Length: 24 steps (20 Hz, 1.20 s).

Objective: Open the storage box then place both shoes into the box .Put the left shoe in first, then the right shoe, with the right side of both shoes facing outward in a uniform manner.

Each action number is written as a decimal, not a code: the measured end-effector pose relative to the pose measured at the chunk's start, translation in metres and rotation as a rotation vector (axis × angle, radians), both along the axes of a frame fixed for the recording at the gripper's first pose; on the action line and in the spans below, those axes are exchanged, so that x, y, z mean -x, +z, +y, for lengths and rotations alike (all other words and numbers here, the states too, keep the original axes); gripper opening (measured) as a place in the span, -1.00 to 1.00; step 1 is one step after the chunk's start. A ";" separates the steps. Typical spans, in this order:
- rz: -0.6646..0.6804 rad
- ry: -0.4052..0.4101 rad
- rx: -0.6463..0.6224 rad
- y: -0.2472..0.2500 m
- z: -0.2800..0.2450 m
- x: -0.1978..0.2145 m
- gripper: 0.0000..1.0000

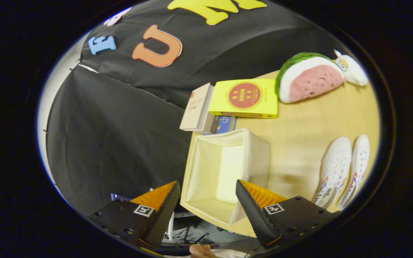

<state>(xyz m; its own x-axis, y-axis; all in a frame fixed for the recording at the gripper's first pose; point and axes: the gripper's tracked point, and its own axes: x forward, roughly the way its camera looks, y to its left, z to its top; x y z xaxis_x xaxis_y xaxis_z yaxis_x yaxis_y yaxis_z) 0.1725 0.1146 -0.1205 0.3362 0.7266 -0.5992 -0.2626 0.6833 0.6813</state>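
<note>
A cream fabric storage box [253, 150] stands open on the wooden table [299, 136], its hollow inside bare. My gripper [208, 197] is open, and the near part of the box lies between and just beyond its fingers; neither finger presses on it. Two white shoes [335, 168] [359, 163] lie side by side on the table to the right of the box, off to the side of the right finger. The view is rolled, so the table stands steeply tilted.
Beyond the box lie a yellow book [244, 97] and a beige book [196, 107] on a small stack. A watermelon-slice plush [308, 77] and a small white plush [351, 68] sit farther back. A hand [201, 251] shows below the fingers.
</note>
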 end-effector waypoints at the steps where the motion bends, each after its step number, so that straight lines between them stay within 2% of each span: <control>1: 0.007 -0.006 0.029 -0.011 -0.017 0.001 0.90; 11: 0.033 -0.046 0.468 -0.144 -0.164 0.023 0.89; 17: 0.083 -0.078 0.594 -0.186 -0.199 0.014 0.81; 18: 0.099 -0.084 0.599 -0.193 -0.201 0.011 0.65; 19: 0.097 -0.095 0.607 -0.200 -0.204 0.003 0.64; 21: 0.101 -0.111 0.648 -0.214 -0.211 -0.007 0.41; 22: 0.106 -0.109 0.678 -0.219 -0.216 -0.011 0.11; 24: 0.137 -0.096 0.654 -0.227 -0.209 -0.013 -0.26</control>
